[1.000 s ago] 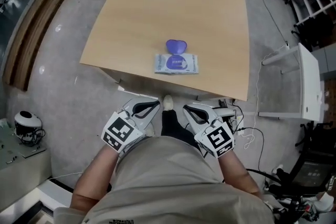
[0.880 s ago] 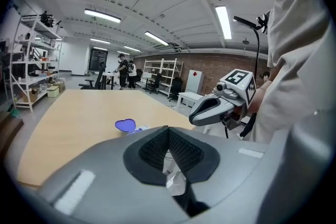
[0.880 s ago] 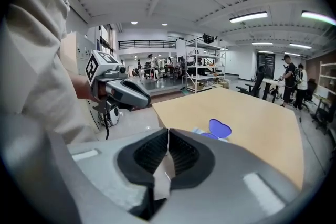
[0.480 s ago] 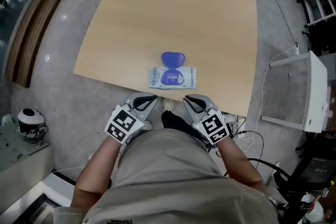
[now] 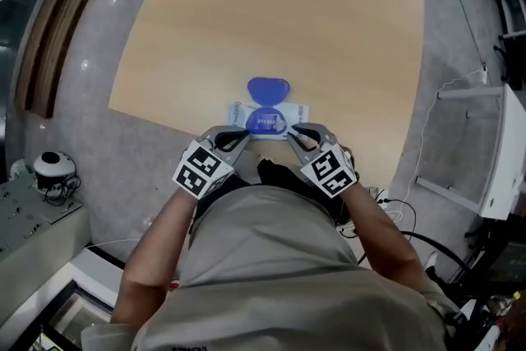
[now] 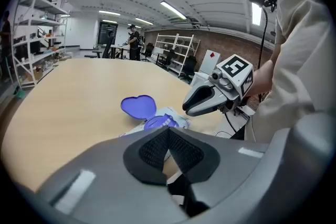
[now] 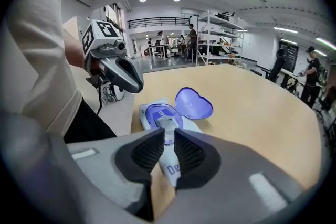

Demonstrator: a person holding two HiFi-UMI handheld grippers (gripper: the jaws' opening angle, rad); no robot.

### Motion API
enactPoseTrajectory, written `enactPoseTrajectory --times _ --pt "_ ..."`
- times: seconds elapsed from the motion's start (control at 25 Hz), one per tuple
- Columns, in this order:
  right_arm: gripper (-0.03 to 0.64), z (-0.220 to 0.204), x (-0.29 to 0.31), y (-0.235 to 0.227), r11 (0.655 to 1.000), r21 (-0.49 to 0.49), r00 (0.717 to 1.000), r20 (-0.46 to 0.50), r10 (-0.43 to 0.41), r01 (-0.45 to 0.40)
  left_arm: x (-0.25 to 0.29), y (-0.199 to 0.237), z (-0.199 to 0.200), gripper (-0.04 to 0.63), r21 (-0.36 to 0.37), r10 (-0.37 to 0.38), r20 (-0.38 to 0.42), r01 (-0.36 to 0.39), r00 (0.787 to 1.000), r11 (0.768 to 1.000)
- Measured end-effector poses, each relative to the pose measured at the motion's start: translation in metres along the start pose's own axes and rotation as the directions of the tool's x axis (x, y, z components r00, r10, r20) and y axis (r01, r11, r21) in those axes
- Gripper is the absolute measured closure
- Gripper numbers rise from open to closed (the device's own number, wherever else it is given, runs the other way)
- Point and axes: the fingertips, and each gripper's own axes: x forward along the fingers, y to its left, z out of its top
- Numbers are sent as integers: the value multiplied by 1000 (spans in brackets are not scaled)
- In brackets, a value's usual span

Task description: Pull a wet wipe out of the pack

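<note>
Flat pale-blue pack [image 5: 267, 121] at the near edge of the desk [image 5: 271, 12], purple heart-shaped lid [image 5: 268, 88] flipped open behind it, a white wipe tip [image 7: 168, 123] standing up in the purple oval opening [image 7: 155, 113]. Left gripper [image 5: 241, 137] close to the pack, fingers closed tip to tip on nothing. Right gripper [image 5: 294, 132] alongside, fingers narrowly parted, empty. Pack's near edge hidden behind both grippers in the head view, and its print too blurred to read.

1 wipe pack [image 5: 267, 123] w/ 1 open lid [image 5: 268, 88], 1 table [image 5: 271, 12], 2 grippers: left gripper [image 5: 236, 140], right gripper [image 5: 296, 133].
</note>
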Motion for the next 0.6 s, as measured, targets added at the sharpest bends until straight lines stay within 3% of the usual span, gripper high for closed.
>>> enactPoseTrajectory --times 0.12,0.4,0.6 --pt "560 -4 14 -12 999 -32 1000 -23 15 -16 15 6 -3 591 -45 -6 -22 5 1000 999" --pt "558 -10 43 -12 997 -38 996 -55 70 -72 40 14 -19 591 -62 -22 -109 15 994 998" --pt "567 -11 50 -13 997 -65 997 -69 45 -49 49 18 -29 591 -78 -28 -140 17 990 997"
